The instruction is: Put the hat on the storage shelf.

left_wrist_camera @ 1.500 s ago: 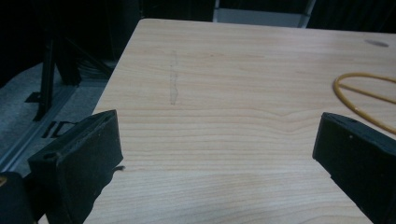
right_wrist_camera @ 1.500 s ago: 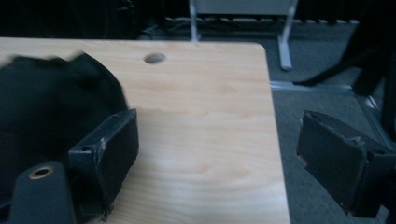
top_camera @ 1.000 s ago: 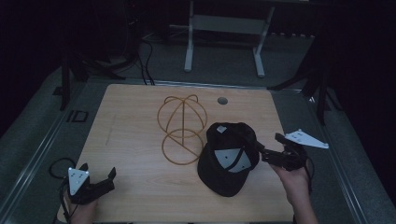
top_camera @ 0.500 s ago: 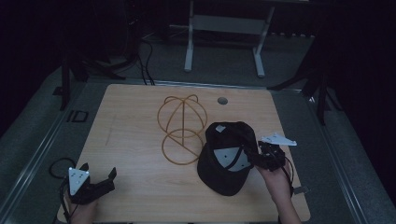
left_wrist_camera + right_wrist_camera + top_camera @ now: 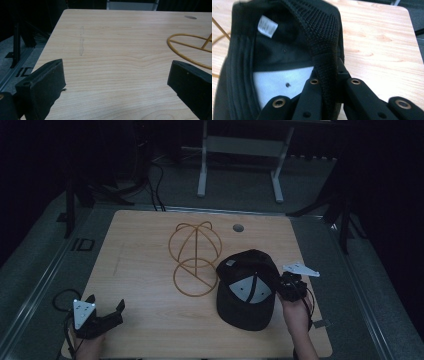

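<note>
A black cap (image 5: 247, 290) lies upside down on the wooden table (image 5: 145, 250), right of centre, its white lining (image 5: 248, 289) facing up and its brim toward the near edge. My right gripper (image 5: 286, 286) is at the cap's right rim. In the right gripper view its jaws are shut on the cap's mesh edge (image 5: 324, 57), with a white label (image 5: 267, 26) inside the crown. A gold wire cap stand (image 5: 195, 257) sits just left of the cap. My left gripper (image 5: 111, 312) rests at the table's near left corner, open, with only bare wood (image 5: 115, 75) between its jaws.
A small round grommet (image 5: 238, 227) is set in the table at the back. The stand's ring base (image 5: 190, 50) lies ahead and to the right of the left gripper. A metal frame (image 5: 240, 160) stands on the dark floor behind the table.
The right gripper has moved left from beside the cap onto its right rim and shut on it. The left gripper has stayed put.
</note>
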Demonstrator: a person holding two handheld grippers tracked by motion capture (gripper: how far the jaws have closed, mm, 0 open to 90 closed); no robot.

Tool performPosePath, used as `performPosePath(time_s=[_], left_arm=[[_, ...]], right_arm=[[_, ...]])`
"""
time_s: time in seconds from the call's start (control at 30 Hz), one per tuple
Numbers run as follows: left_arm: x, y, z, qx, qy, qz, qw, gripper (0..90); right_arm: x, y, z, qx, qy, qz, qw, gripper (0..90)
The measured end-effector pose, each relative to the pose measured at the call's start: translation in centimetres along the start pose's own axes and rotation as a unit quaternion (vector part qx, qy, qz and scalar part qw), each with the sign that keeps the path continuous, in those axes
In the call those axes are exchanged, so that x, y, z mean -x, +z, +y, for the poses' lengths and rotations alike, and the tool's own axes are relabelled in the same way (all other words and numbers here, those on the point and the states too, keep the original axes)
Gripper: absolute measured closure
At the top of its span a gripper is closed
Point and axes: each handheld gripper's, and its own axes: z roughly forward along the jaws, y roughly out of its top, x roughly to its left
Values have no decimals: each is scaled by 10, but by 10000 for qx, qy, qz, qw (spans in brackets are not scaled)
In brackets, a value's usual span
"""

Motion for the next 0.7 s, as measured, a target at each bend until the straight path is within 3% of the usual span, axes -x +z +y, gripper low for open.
performPosePath(time_s=[0.17, 0.33, 0.6, 0.7], left_arm=[[0, -1, 1, -19, -94, -100, 9999, 18], [7, -2, 3, -28, -34, -135, 9999, 18], [25, 2, 8, -61, 68, -417, 9991, 17], [40, 1, 11, -34, 290, -637, 9975, 18]], right_arm=[[4, -8, 9, 259, 176, 110, 9994, 882], [7, -21, 21, 506, 214, 132, 9984, 883], [10, -48, 38, 827, 17, -73, 9965, 883], [12, -58, 42, 923, -48, -113, 9957, 883]])
